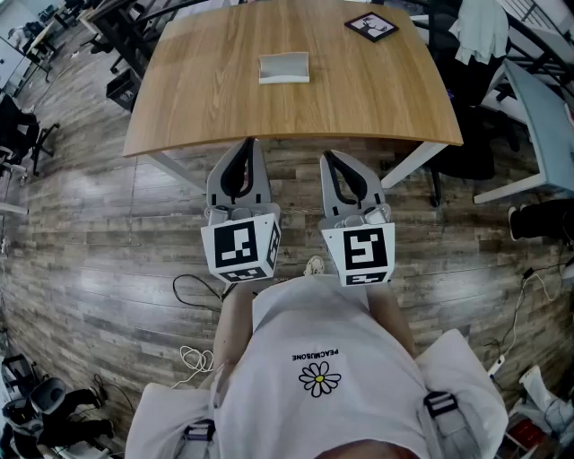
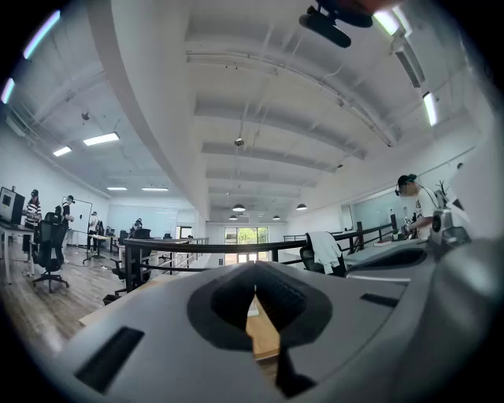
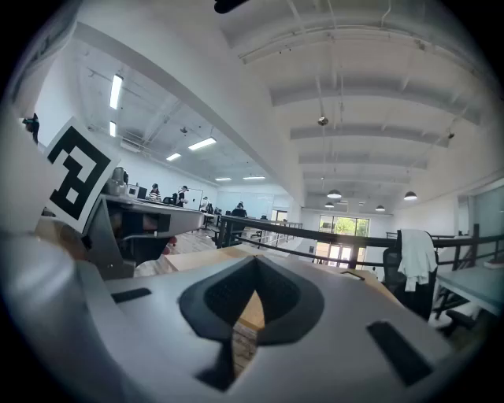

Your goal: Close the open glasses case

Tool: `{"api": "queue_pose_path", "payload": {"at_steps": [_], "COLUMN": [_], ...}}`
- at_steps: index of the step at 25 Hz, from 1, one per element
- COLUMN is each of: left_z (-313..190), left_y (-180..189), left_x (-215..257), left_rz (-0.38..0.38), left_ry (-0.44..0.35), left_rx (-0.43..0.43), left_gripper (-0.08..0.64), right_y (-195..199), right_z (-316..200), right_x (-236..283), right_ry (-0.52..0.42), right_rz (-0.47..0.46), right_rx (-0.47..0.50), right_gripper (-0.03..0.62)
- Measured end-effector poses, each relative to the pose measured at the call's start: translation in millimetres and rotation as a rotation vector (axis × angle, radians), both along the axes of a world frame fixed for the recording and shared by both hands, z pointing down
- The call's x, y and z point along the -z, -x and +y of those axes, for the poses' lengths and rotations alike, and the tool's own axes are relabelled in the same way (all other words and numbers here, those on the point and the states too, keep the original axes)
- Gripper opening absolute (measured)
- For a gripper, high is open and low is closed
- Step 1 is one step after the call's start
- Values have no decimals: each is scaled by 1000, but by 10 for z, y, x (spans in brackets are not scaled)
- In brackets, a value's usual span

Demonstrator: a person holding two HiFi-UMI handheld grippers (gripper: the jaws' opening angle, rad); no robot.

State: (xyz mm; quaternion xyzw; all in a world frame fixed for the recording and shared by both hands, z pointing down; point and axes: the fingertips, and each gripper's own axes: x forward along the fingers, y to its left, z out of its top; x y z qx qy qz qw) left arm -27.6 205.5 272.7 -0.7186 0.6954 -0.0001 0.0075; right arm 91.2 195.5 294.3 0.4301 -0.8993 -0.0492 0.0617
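The left gripper point(image 1: 252, 143) and the right gripper point(image 1: 326, 155) are held level, side by side, in front of the torso (tips pointed away from it). Both pairs of jaws are seen closed, tip against tip.

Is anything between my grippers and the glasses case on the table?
Nothing visible. Only bare table separates the left gripper and right gripper from the glasses case; the black card sits far right.

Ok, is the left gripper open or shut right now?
Shut. In its own view, the left gripper has its jaw tips touching, nothing between them; only table shows through the gap below.
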Motion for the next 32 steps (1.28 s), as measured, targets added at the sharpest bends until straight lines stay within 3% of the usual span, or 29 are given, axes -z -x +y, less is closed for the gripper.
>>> {"api": "queue_pose_path", "payload": {"at_steps": [12, 19, 24, 32], "left_z": [-32, 35, 36, -421], "left_y": [-58, -142, -62, 24], "left_x": [-20, -35, -142, -127], "left_rz": [24, 38, 107, 89], "left_ry": [-12, -13, -7, -45], "left_rx": [-18, -31, -16, -20], "left_gripper": [17, 17, 17, 17], "right_y": [-31, -183, -133, -51], "right_z": [39, 49, 88, -224], "right_x": [-37, -61, -189, -143], "right_ry": [-8, 22, 32, 2], "right_rz": [25, -72, -32, -2], "right_rx": [19, -5, 21, 48], "right_gripper": [6, 6, 8, 8]}}
